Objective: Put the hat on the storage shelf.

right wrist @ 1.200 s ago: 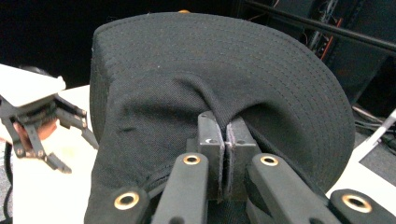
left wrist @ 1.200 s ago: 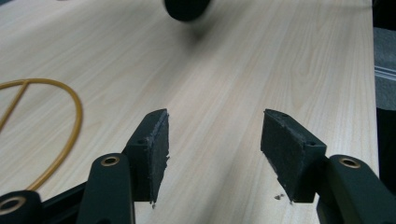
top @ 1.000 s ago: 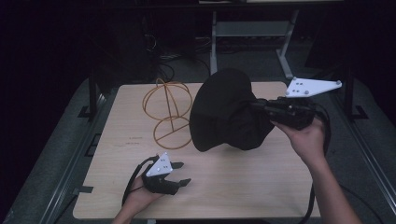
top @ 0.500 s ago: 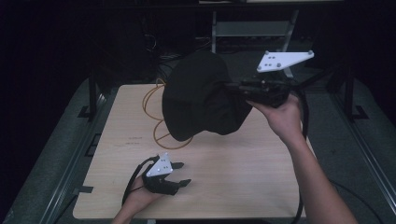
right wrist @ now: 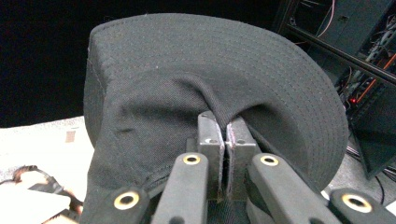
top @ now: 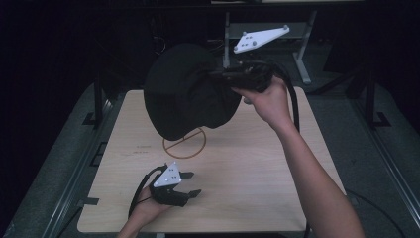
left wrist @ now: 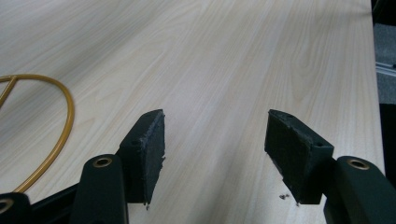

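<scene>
A pale wooden bench (top: 247, 168) stands in a dark room, with black floor around it and a metal frame (top: 302, 44) beyond its far edge. At the near left, the person's left hand (top: 146, 208) rests low on the bench, palm side down, holding the left claw (top: 190, 183) level and pointing to the right; its jaws stand apart with nothing between them, and in the left gripper view bare wood shows in the gap. Just beyond it a gold wire stand (top: 184, 144) sits on the bench, its round base ring flat on the wood. Above that ring hangs a black hat (top: 185, 91), clear of the bench, with its brim tilted. To the right, the person's right forearm reaches up from the bottom edge, the right hand (top: 265, 99) raised with the wrist bent, and the right claw (top: 220, 74) points left, clamped tight on a pinched fold of the hat's cloth, as the right gripper view shows
</scene>
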Tool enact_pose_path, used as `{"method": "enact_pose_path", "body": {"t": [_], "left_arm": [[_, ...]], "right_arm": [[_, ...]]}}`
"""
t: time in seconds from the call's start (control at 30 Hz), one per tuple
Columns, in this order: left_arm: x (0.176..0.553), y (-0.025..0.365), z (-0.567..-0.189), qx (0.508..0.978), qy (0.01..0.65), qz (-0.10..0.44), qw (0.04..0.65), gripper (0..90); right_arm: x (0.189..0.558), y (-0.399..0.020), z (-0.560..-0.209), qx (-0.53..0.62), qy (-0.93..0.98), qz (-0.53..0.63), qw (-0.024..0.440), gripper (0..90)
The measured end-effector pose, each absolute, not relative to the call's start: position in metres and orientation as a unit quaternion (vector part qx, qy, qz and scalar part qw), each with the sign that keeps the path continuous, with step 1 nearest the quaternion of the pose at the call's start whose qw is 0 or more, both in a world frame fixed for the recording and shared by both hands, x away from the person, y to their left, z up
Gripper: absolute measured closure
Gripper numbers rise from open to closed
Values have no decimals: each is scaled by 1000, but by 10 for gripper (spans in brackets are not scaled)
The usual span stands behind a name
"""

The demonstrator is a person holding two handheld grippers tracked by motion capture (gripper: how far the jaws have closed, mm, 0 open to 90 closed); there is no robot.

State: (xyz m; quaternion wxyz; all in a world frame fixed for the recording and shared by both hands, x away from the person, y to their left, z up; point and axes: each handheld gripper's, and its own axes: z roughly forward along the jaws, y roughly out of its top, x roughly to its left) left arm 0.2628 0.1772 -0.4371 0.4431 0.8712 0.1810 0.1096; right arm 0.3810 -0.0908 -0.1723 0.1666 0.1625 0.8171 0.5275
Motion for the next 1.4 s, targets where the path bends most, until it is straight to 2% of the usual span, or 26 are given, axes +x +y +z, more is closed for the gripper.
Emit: {"method": "enact_pose_path", "body": {"t": [0.43,0.87,1.3,1.4], "left_arm": [[265,183,-438,876,176,110,435,375],[265,181,-437,880,166,105,432,371],[261,172,-438,885,147,94,431,365],[261,169,-439,888,146,92,427,361]], "right_arm": [[422,-37,-172,167,844,491,135,870],[460,-2,-173,194,858,463,108,867],[484,55,-200,189,901,376,106,858],[484,66,-208,183,907,364,105,803]]}}
